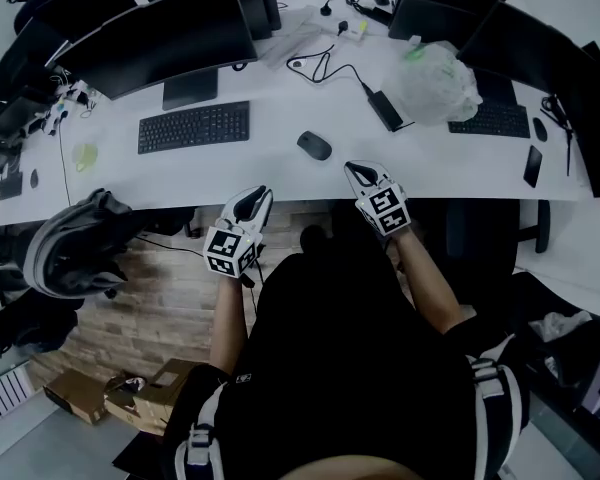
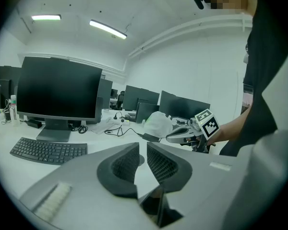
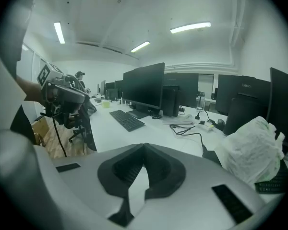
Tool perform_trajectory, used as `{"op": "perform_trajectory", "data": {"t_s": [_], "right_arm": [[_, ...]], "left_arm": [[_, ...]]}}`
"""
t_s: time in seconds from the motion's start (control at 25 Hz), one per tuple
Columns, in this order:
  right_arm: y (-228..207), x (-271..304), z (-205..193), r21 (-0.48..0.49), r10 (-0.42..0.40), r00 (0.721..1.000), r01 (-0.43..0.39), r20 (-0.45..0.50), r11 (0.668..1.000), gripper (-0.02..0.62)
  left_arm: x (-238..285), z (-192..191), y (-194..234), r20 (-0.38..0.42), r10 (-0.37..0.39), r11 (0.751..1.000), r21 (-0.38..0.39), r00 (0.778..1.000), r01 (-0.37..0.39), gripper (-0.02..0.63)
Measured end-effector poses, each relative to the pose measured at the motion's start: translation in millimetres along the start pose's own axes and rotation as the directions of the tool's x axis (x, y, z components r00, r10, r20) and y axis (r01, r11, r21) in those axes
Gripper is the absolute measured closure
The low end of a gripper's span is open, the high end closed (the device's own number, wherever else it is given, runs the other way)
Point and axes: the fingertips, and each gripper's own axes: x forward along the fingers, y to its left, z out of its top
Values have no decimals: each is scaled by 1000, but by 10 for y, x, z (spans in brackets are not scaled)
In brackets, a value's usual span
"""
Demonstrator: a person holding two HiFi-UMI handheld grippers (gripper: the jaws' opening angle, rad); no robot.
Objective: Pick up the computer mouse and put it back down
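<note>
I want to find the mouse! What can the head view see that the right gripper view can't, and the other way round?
Only the head view shows the dark oval computer mouse, lying by itself beyond both grippers. Only the right gripper view shows the long ceiling lights and, close up, the right gripper with its jaws shut on nothing. Both show the white desk, the flat black keyboard, the crumpled white plastic bag and the left gripper.
</note>
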Motion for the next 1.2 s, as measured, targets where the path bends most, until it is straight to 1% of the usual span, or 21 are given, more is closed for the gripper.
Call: {"op": "perform_trajectory", "data": {"t_s": [0.2,0.24,0.52,0.64,0.76,0.88,1.04,1.2], "right_arm": [[64,-74,22,-7,1,1000,-1,14,1000,592],[69,-82,34,-12,1,1000,-1,15,1000,593],[49,-153,185,-43,-7,999,9,48,999,592],[54,-165,183,-45,-2,999,4,51,999,594],[55,-159,248,-53,0,997,4,75,999,594],[70,-149,219,-50,9,998,-6,60,999,594],[42,-142,251,-47,3,997,0,76,999,594],[46,-162,219,-38,0,997,2,72,999,594]], "left_arm": [[-41,-5,-24,4,4,1000,11,1000,-4,604],[-46,-1,-25,6,4,1000,12,1000,-4,606],[-26,54,-54,20,-2,1000,21,1000,2,606],[-25,53,-80,17,-5,999,33,1000,4,606],[-30,38,-70,13,1,999,36,1000,-1,606],[-40,15,-50,8,5,1000,30,1000,-5,606],[-12,12,-43,-2,0,999,39,1000,0,606],[7,55,-56,5,-5,999,43,1000,5,606]]}}
